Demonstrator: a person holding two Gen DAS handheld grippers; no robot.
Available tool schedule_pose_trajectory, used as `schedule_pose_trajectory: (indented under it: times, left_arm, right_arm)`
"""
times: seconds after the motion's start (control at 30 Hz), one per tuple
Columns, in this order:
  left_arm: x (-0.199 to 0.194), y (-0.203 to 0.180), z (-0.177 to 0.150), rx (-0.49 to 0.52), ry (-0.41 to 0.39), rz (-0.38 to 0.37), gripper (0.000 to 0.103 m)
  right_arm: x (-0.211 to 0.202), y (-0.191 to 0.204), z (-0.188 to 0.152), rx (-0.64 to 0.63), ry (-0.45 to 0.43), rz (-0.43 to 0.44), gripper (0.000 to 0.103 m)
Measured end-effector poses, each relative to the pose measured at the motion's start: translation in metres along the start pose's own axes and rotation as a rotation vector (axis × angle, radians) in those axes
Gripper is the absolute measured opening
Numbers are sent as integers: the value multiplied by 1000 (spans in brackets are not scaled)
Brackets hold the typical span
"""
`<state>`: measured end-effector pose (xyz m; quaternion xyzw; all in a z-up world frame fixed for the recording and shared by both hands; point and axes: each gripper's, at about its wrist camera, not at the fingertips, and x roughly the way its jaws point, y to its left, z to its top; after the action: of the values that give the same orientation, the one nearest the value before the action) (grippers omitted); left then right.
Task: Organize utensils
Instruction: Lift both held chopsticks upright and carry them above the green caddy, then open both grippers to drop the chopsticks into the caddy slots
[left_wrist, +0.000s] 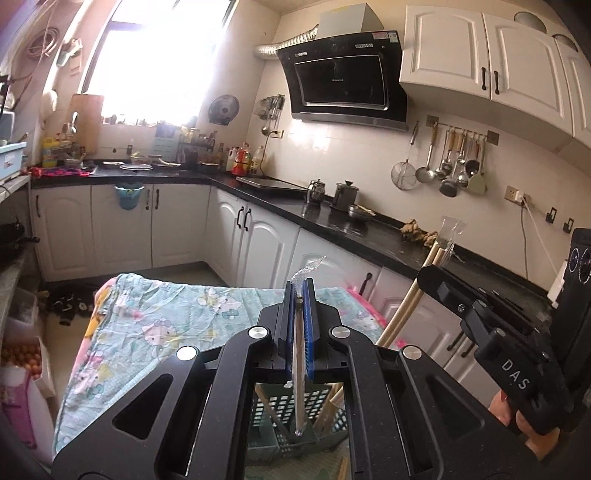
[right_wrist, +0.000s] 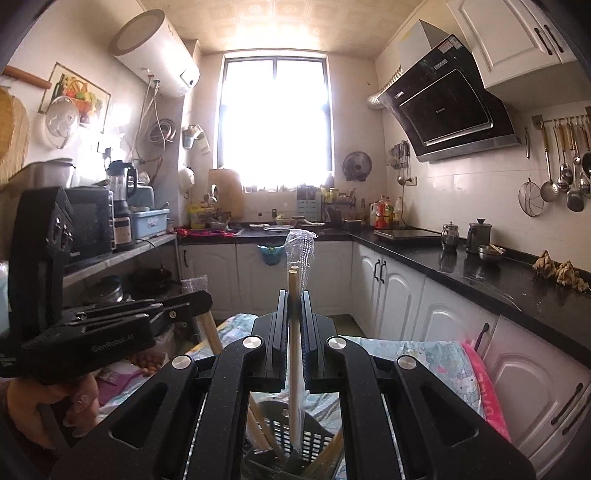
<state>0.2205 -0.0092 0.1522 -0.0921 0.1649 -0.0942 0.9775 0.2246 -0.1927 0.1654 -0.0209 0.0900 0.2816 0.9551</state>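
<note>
My left gripper (left_wrist: 300, 295) is shut on a pair of wooden chopsticks in a clear plastic sleeve (left_wrist: 298, 369), held upright above a dark perforated utensil basket (left_wrist: 288, 410). My right gripper (right_wrist: 294, 299) is shut on another sleeved pair of wooden chopsticks (right_wrist: 294, 354), its lower end reaching into the same basket (right_wrist: 306, 443). Other wooden chopsticks (right_wrist: 258, 432) lean in the basket. The right gripper shows in the left wrist view (left_wrist: 428, 275), gripping its chopsticks (left_wrist: 406, 299). The left gripper shows in the right wrist view (right_wrist: 203, 301).
The basket stands on a table covered with a light blue cartoon-print cloth (left_wrist: 166, 314). A black L-shaped counter (left_wrist: 332, 221) with white cabinets runs behind, carrying kettles and bottles. Ladles hang on a wall rail (left_wrist: 454, 162). A shelf with appliances (right_wrist: 110, 243) is at the left.
</note>
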Motion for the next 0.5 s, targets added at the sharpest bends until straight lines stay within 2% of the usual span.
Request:
schedule_pose_trajectory:
  times: [0.23, 0.5]
  left_arm:
    - [16, 1, -17, 8, 8, 22, 2]
    - [33, 9, -36, -6, 33, 26, 2]
  right_arm:
    - [18, -6, -26, -5, 9, -38, 6]
    - [36, -15, -49, 44, 26, -51, 6]
